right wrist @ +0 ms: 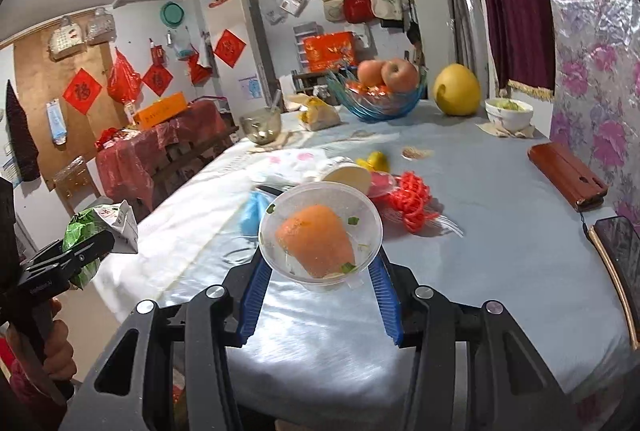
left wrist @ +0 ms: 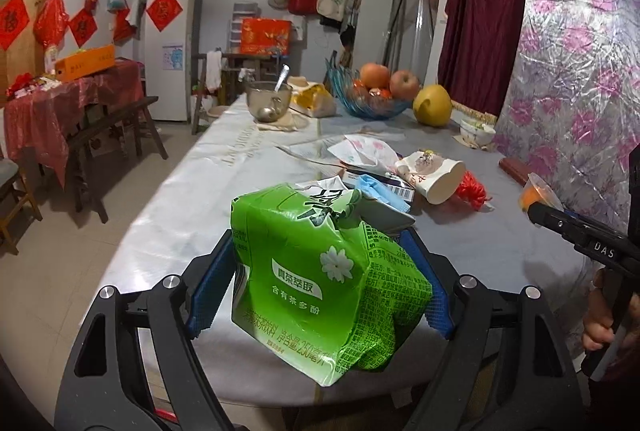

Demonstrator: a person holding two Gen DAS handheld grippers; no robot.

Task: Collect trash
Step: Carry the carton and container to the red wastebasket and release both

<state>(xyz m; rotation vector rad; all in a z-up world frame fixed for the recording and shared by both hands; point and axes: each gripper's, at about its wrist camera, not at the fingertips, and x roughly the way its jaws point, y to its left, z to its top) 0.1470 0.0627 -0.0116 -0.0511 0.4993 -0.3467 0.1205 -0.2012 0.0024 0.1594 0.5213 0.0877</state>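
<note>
The left gripper (left wrist: 320, 287) was level above the near edge of the table (left wrist: 480, 243), its blue pads pinching a crumpled green carton (left wrist: 320, 271). The right gripper (right wrist: 320, 295), also above the table's near edge, clamped a clear plastic cup (right wrist: 320, 235) tilted mouth toward the camera. More litter lay mid-table: a paper cup (left wrist: 438, 179) and red netting (right wrist: 412, 203).

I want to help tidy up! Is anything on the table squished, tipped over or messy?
Yes. The green drink carton in the left gripper is crushed and torn open at the top. A paper cup lies tipped on its side on the table, among wrappers and red netting. The right gripper holds a used plastic cup.
</note>
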